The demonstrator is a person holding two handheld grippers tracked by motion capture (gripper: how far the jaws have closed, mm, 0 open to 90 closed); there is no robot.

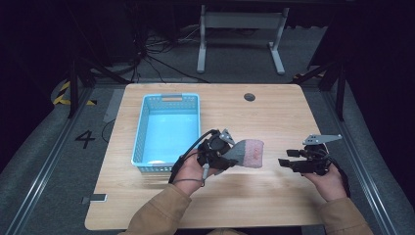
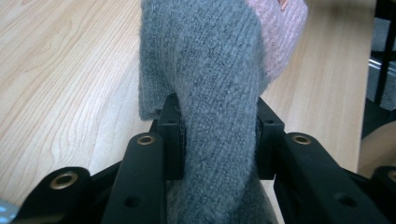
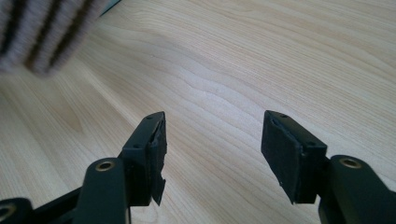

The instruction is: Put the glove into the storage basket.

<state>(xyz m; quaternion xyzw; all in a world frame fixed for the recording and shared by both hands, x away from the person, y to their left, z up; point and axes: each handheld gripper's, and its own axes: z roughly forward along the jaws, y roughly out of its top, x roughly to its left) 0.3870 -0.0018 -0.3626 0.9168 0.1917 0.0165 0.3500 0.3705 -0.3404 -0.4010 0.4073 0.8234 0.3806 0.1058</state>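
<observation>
High view shows a wooden table (image 1: 274, 117) with a light blue basket (image 1: 169, 128) on its left half, and just right of the basket the left gripper (image 1: 234, 157) holds a knitted sock (image 1: 247, 152), grey at the gripped end and pink at the far end. Seen from the left gripper view, the jaws are clamped on the grey part of the sock (image 2: 210, 93), the knit bunched and folded between the pads, with the pink end hanging beyond, over the table. The right gripper (image 1: 284, 163) sits well apart to the right, low over bare wood; the right gripper view shows its jaws (image 3: 212, 144) spread wide with nothing between them, and a blurred striped edge of fabric in the top left corner. The sock looks light, soft and limp, so it will likely sag and swing from wherever it is pinched, not keep a shape. It should not be fragile, and the fuzzy knit should give good friction. A hold on a thick fold, as now, seems safest; a single thin layer might slip out.
</observation>
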